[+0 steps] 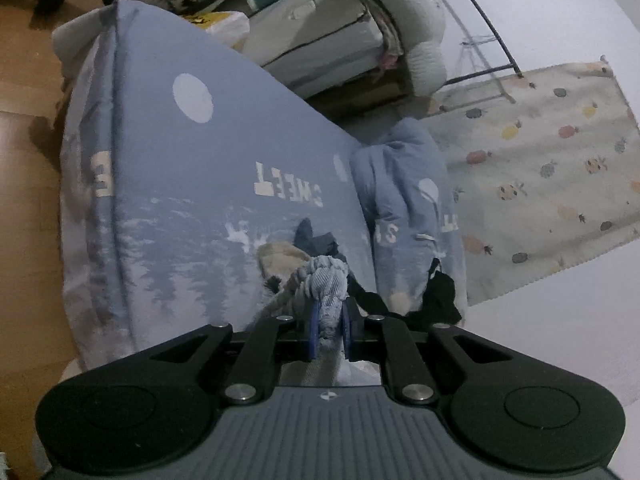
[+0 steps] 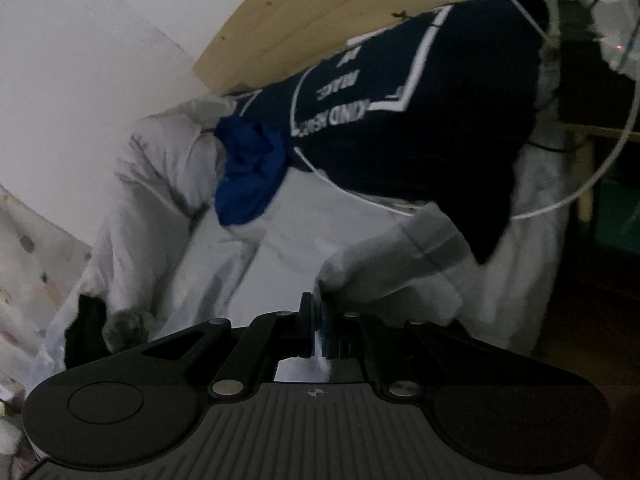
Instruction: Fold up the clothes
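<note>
In the left wrist view, my left gripper [image 1: 329, 320] is shut on a bunched light-blue ribbed edge [image 1: 326, 280] of a garment. Beyond it hangs a light-blue printed garment [image 1: 200, 184] with a white moon, trees and the word SWEET, its sleeve [image 1: 408, 208] bunched at the right. In the right wrist view, my right gripper [image 2: 317, 330] is shut on a thin edge of white fabric [image 2: 392, 264]. That white garment [image 2: 168, 208] spreads ahead, with a navy printed panel [image 2: 420, 120] and a bright blue bunched piece [image 2: 248, 176] on it.
A fruit-patterned cloth [image 1: 540, 184] lies on the white surface [image 1: 560, 340] at the right. Boxes and a fleecy white item [image 1: 420, 32] stand behind. Wooden floor [image 1: 24, 160] is at the left. A wooden board [image 2: 340, 12] and a white cord [image 2: 600, 168] are at the back.
</note>
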`<state>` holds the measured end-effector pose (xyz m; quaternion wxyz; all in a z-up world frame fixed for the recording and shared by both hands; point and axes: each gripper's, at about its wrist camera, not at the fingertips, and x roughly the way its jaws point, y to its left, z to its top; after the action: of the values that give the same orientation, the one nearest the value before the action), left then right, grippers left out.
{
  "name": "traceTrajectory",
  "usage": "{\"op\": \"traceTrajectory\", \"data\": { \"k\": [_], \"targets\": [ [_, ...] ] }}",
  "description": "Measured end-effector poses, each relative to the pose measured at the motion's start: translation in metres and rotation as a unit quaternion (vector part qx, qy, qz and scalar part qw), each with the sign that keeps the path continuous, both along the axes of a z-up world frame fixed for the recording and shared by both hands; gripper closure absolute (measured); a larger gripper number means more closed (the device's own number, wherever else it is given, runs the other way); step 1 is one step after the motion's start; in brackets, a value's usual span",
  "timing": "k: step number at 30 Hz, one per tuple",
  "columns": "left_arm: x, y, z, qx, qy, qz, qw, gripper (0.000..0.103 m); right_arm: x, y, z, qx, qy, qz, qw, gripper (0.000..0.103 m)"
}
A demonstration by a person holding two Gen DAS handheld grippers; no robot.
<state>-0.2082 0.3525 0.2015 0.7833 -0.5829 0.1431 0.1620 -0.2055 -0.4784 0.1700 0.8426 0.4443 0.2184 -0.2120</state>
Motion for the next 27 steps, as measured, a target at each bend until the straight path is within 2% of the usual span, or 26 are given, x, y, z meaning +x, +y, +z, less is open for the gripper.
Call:
{"op": "traceTrajectory", "data": {
  "k": [6,9,14,18,22,27],
  "targets": [
    [0.051,0.0,0.015,-0.01,-0.006,0.009,0.9999,0.088,0.066,-0.008,0.02,0.007,-0.036,-0.008,0.999,0.1],
    [0.073,-0.003,0.021,-0.015,-0.001,0.008,0.9999,0.088,0.114,-0.009,0.037,-0.005,-0.051,-0.003,0.999,0.1],
    [0.123,-0.003,0.016,-0.022,0.013,0.014,0.9996,0.088,0.219,0.002,0.067,-0.037,-0.07,0.013,0.997,0.1],
    [0.174,0.0,0.001,-0.021,0.04,0.026,0.9987,0.087,0.321,0.016,0.08,-0.061,-0.07,0.029,0.995,0.1],
    [0.227,0.009,-0.021,0.003,0.078,0.032,0.9964,0.087,0.436,0.046,0.077,-0.107,-0.042,0.061,0.991,0.1],
    [0.281,0.022,-0.058,0.028,0.128,0.034,0.9909,0.086,0.55,0.095,0.039,-0.145,-0.003,0.103,0.984,0.1]
  ]
}}
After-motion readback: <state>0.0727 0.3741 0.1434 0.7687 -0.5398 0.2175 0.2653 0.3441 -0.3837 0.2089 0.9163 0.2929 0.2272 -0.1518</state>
